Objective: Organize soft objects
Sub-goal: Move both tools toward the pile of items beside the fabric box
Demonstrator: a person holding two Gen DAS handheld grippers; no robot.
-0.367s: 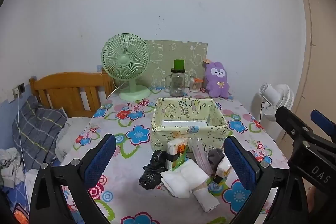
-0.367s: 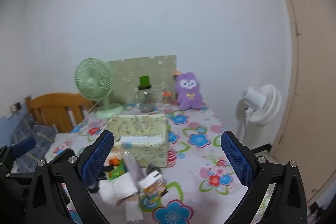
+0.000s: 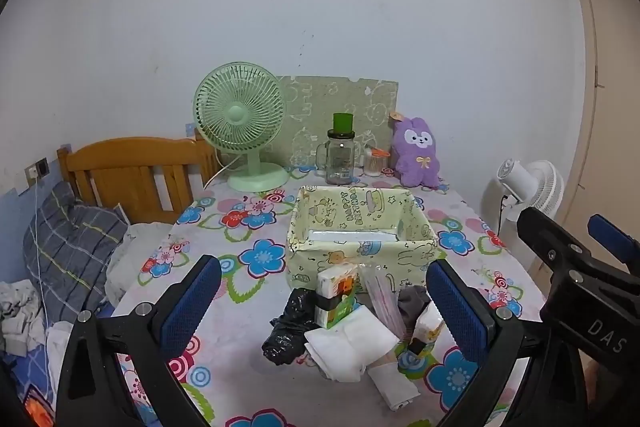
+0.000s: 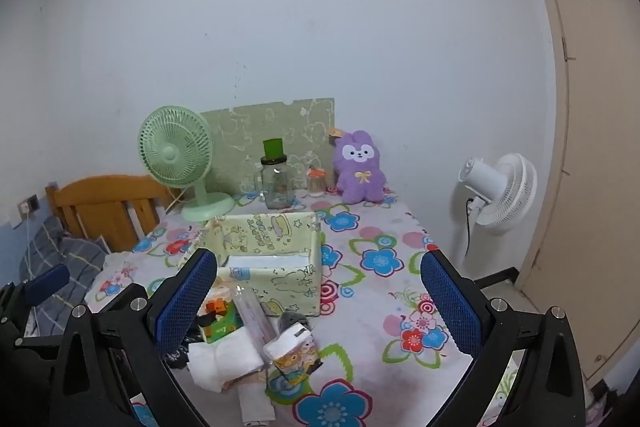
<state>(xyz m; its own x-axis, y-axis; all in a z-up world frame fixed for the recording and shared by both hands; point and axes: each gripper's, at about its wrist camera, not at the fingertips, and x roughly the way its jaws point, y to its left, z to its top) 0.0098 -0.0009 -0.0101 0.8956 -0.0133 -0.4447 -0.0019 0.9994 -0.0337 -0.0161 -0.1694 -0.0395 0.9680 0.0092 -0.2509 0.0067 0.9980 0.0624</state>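
A pile of soft things lies on the flowered table in front of a pale green fabric box [image 3: 360, 227]: a black plastic bag [image 3: 290, 327], tissue packs [image 3: 336, 291], folded white cloths [image 3: 352, 343] and a grey cloth [image 3: 414, 301]. The box [image 4: 276, 251] and the pile [image 4: 256, 339] also show in the right wrist view. My left gripper [image 3: 324, 303] is open and empty, held above the pile. My right gripper [image 4: 318, 303] is open and empty, to the right of the pile. The right gripper's body [image 3: 580, 279] shows at the right edge of the left wrist view.
At the table's back stand a green desk fan [image 3: 240, 135], a glass jar with a green lid [image 3: 340, 155], a small jar [image 3: 375, 163] and a purple plush [image 3: 416, 155]. A wooden headboard [image 3: 132, 171] and bedding are left. A white floor fan [image 4: 500, 191] stands right.
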